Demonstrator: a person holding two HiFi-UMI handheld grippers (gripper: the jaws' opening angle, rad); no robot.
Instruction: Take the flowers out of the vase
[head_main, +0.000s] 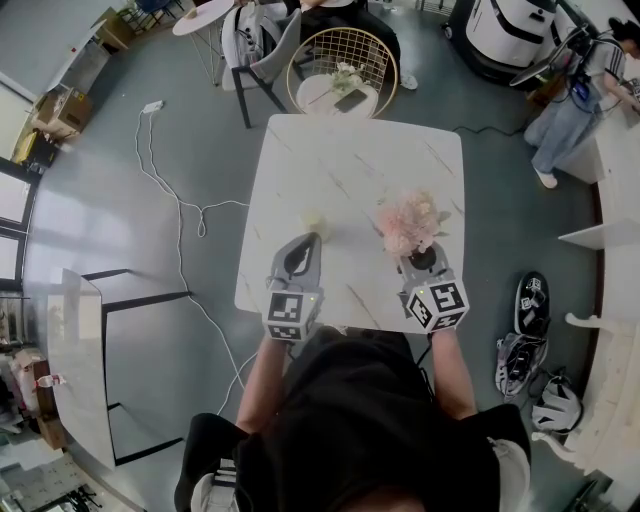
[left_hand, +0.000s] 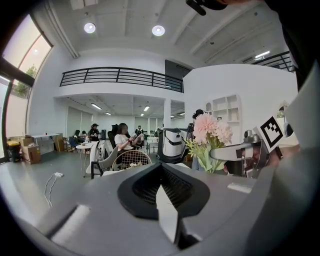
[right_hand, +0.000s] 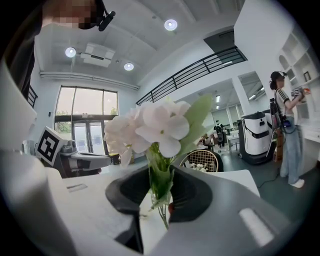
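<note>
One bunch of pink flowers (right_hand: 155, 127) is sitting in the right gripper (right_hand: 161, 200), whose jaws are pinching the green stems (right_hand: 159, 180) low down. The thin stem ends are hanging bare below the pinch, with nothing round them. Going by that, the pulling-out itself is looking done.

The bunch is standing upright over the near right part of the table (head_main: 350, 160), just ahead of the person. Whether the stem ends are touching the tabletop is not showing in any view.

What I am taking for the vase (head_main: 313, 222), a small pale thing, is sitting on the near left part of the table, well apart from the flowers. It is too small to be sure of.

The left gripper (head_main: 305, 242) is pointing at the vase with its tip just beside it, and whether the two are touching I cannot tell. In its own view the jaws are standing only a slit apart, and nothing is showing between them.

What seems to be remaining is the finish: bringing the bunch down, laying it on a bare part of the table away from the vase, and letting the right jaws go. The flowers are looking light and top-heavy, so they are likely to roll once they are freed.
</note>
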